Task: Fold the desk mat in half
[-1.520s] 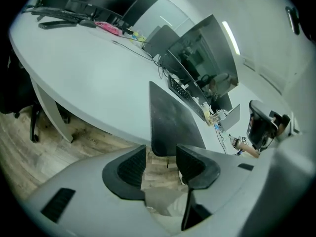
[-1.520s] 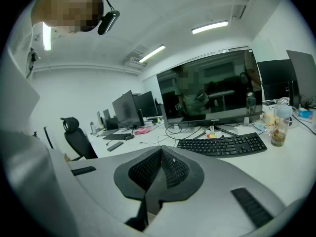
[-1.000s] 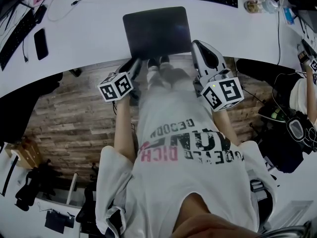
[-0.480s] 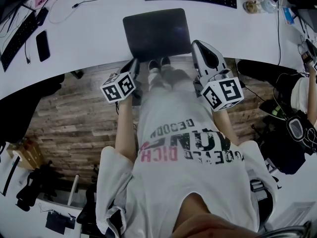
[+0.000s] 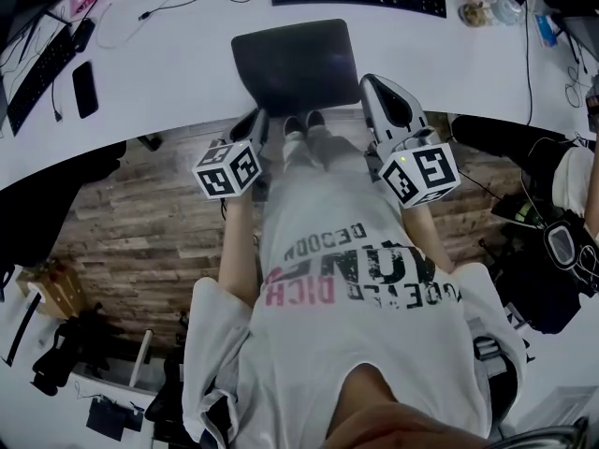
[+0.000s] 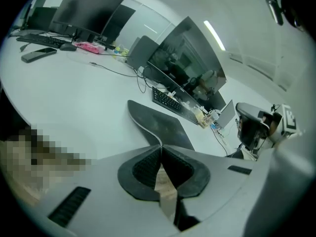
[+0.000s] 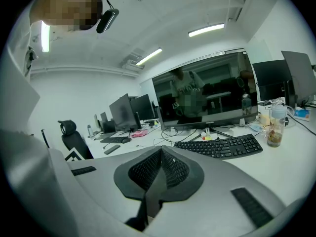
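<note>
Left gripper (image 6: 160, 151) jaws have just been closing and now clamp the desk mat's (image 6: 165, 127) near corner. That corner has risen off the desk (image 6: 74, 98) since a second ago. Right gripper (image 7: 161, 154) is pinched shut with nothing discernible between its pads, the mat just left of its fingers. I judge the fold is starting.

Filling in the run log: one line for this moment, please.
left tool: jaws just closed on desk mat, near-left corner | right tool: shut on near-right corner | fold: not yet done
</note>
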A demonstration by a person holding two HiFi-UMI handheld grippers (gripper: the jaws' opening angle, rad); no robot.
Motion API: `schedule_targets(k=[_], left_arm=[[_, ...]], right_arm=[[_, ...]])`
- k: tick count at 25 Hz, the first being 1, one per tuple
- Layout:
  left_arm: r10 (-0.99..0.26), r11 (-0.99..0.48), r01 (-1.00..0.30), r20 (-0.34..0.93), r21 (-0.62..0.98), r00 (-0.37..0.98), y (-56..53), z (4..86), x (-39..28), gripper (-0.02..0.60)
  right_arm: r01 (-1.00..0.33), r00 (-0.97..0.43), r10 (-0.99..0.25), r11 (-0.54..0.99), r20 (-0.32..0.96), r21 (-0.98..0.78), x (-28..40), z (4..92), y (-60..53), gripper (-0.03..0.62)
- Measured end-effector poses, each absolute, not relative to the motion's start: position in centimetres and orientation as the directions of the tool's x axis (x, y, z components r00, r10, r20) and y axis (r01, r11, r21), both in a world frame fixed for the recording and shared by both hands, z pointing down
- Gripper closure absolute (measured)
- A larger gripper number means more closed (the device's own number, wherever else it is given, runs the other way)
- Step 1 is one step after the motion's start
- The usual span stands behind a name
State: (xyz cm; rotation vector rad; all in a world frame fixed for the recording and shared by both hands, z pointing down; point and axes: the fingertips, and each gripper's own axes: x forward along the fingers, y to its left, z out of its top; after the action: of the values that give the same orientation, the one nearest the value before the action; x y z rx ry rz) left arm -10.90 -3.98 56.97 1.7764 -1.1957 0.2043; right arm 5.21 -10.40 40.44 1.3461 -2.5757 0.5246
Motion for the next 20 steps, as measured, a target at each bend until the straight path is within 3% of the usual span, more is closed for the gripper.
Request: schedule_targets(k=[20], left_arm=[[-0.621,-0.241,-0.778,0.523,0.581,0.583,-5.4,53.9,-6.3,0.568]], right_arm=[[-0.824,-0.566,-0.764,0.508,0.310,-0.250,7.5,40.2,-11.4,0.597]])
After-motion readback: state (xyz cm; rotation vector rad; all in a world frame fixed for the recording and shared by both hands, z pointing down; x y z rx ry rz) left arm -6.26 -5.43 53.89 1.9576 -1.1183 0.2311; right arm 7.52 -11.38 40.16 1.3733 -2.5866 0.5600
